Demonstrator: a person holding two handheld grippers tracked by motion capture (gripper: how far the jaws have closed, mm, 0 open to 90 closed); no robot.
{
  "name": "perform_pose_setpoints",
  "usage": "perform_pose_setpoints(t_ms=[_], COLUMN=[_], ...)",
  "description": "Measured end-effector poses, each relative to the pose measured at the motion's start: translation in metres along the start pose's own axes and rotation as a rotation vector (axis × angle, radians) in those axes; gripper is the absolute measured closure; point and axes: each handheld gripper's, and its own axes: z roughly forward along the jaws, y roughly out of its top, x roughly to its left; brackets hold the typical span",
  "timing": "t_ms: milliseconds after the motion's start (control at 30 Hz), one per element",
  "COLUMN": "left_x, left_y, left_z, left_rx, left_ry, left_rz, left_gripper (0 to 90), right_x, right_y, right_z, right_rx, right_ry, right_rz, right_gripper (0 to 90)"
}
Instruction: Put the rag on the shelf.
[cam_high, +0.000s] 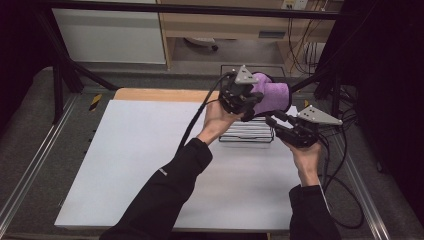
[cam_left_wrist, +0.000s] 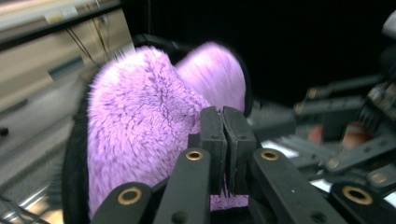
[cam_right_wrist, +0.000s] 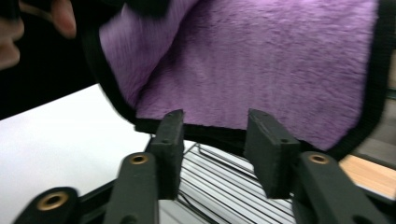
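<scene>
Two tongs at purple cloth (cam_high: 272, 95); wire rack (cam_high: 248, 133) directly beneath.

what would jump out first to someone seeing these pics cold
The fluffy purple cloth with black edging, held up in the air above the far right part of the white table. The left gripper has its jaws shut on the cloth's edge, while the right gripper sits just beneath it with jaws open. Under both lies a black wire rack on the table.
</scene>
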Motion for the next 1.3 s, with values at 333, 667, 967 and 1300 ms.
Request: perform_pose_setpoints(t_ms=[333,667,967,1300], left_x=[0.008,0.027,0.037,0.043], left_y=[-0.029,-0.099,-0.197,-0.266], left_z=[-0.024,-0.108,-0.148,-0.172], left_rx=[-0.053,-0.009,0.069,0.127], left_ry=[0.026,0.164,0.254,0.275], left_rz=[-0.027,-0.117,-0.223,-0.317], left_gripper=[66.1,37.4,24.4,23.5], right_x=[-0.003,0.044,0.069,0.074], right_y=[0.002,0.052,0.067,0.085], right_z=[-0.011,0.028,0.076,0.086], right_rx=[-0.017,-0.066,-0.024,-0.069], right_ry=[-0.018,0.035,-0.077,-0.158], right_rz=[-0.006,-0.09,-0.14,-0.146], right_gripper=[51.9,50.7,57.4,59.1])
